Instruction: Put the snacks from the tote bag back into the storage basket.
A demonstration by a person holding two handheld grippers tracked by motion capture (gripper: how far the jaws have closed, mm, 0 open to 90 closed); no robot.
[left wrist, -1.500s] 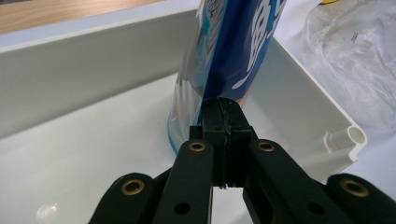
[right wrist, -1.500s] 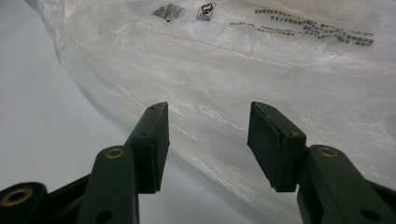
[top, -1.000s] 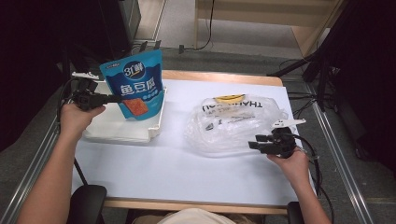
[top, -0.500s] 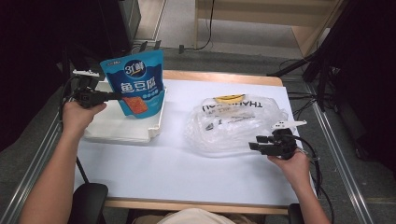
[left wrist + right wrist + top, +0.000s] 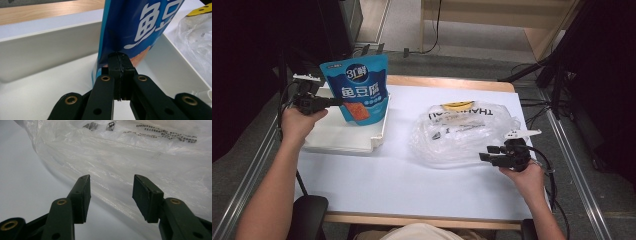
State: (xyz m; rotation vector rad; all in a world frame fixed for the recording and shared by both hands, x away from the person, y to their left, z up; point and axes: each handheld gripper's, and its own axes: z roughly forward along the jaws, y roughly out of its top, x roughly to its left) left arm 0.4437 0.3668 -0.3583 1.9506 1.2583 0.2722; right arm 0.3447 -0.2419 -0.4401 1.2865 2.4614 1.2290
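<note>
1. The desk (image 5: pixel 402 195) wears a white sheet over a wooden top and stands in a dim room, with dark stands and cables at its sides and a pale floor beyond.
2. Little has changed over the last second: the blue snack pouch (image 5: pixel 358 89) stands at the same spot as before, upright over the white tray (image 5: pixel 343 141) at the desk's left, and both hands have kept their places.
3. The left tongs (image 5: pixel 337 102) remain clamped on the pouch's lower edge; in the left gripper view the jaws meet on the blue film (image 5: pixel 130 30), with the tray's wall (image 5: pixel 45 47) behind.
4. The right tongs (image 5: pixel 484 157) are still spread wide and hold nothing. In the right gripper view the clear plastic bag (image 5: pixel 140 157) lies just ahead of the parted jaws, not between them.
5. My reading: the pause means the pouch is lifted and ready, but the bag is not yet opened or held to receive it.
6. In the way: the bag (image 5: pixel 462 131) lies flat and crumpled, its mouth hard to make out, so the right tongs likely must pinch one layer first.
7. The tray's rim sits between pouch and bag; the pouch's bottom should clear it.
</note>
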